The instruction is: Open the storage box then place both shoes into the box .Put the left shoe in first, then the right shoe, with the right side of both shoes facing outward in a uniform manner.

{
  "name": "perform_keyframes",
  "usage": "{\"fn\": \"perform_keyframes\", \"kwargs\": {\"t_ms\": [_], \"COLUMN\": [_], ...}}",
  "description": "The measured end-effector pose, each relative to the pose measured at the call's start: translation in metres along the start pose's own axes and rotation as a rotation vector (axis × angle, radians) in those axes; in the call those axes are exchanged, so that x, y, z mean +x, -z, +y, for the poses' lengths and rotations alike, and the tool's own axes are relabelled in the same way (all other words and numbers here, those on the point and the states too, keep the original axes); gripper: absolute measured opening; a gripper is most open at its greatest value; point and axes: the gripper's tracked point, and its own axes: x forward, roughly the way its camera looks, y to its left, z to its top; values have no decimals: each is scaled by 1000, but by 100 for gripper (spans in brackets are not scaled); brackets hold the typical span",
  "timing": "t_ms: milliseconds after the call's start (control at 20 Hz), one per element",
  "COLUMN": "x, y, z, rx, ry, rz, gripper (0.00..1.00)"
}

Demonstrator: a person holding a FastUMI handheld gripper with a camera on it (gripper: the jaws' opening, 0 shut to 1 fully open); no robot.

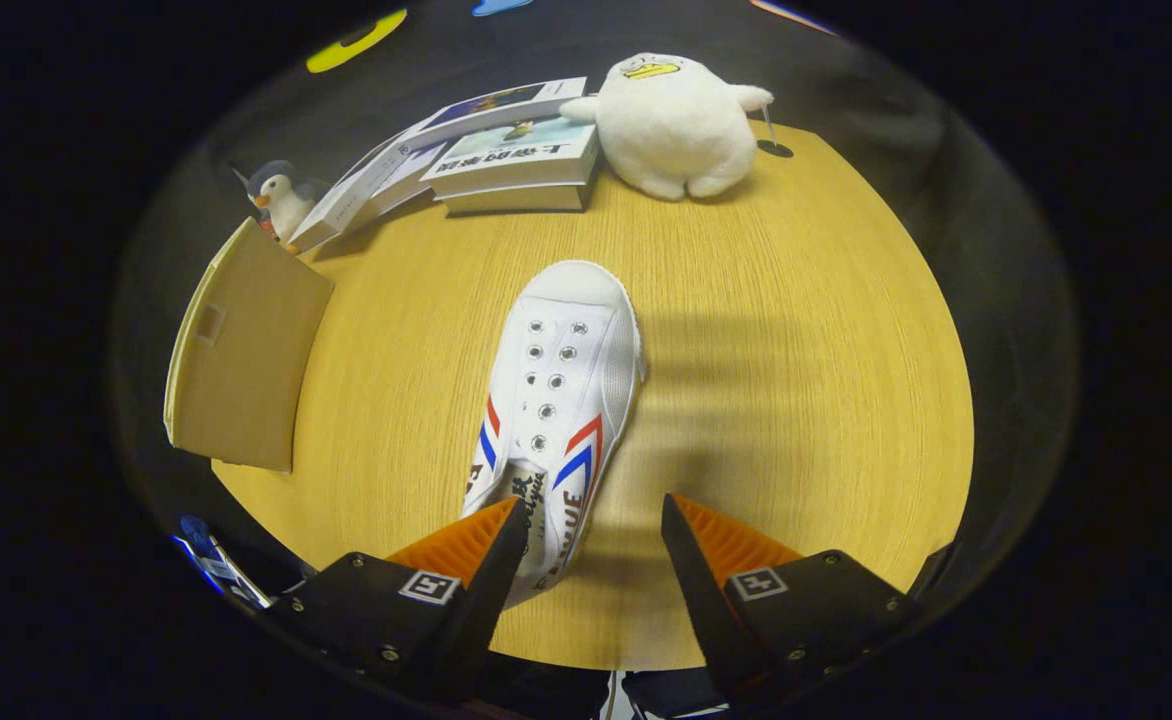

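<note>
Wooden table (796,400): a white shoe (556,400) lies mid-table, toe pointing away. At the far edge sit books (506,150) and a plush duck (676,125). A cardboard box (241,350) stands off to one side.

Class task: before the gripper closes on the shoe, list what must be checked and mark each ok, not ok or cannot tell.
1. Gripper open: ok.
2. White canvas shoe upright on the round wooden table: ok.
3. Heel between the fingers: not ok, it sits by the left finger.
4. Cardboard storage box open: cannot tell.
5. Left or right shoe: cannot tell.
</note>
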Motion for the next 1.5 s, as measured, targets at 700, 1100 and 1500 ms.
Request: {"fn": "perform_keyframes", "kwargs": {"t_ms": [700, 1100, 1500], "x": [14, -25, -79], "y": [-2, -10, -37], "z": [6, 30, 69], "rx": [114, 184, 97], "ry": [-108, -189, -190], "rz": [46, 34, -29], "gripper": [0, 0, 0]}}
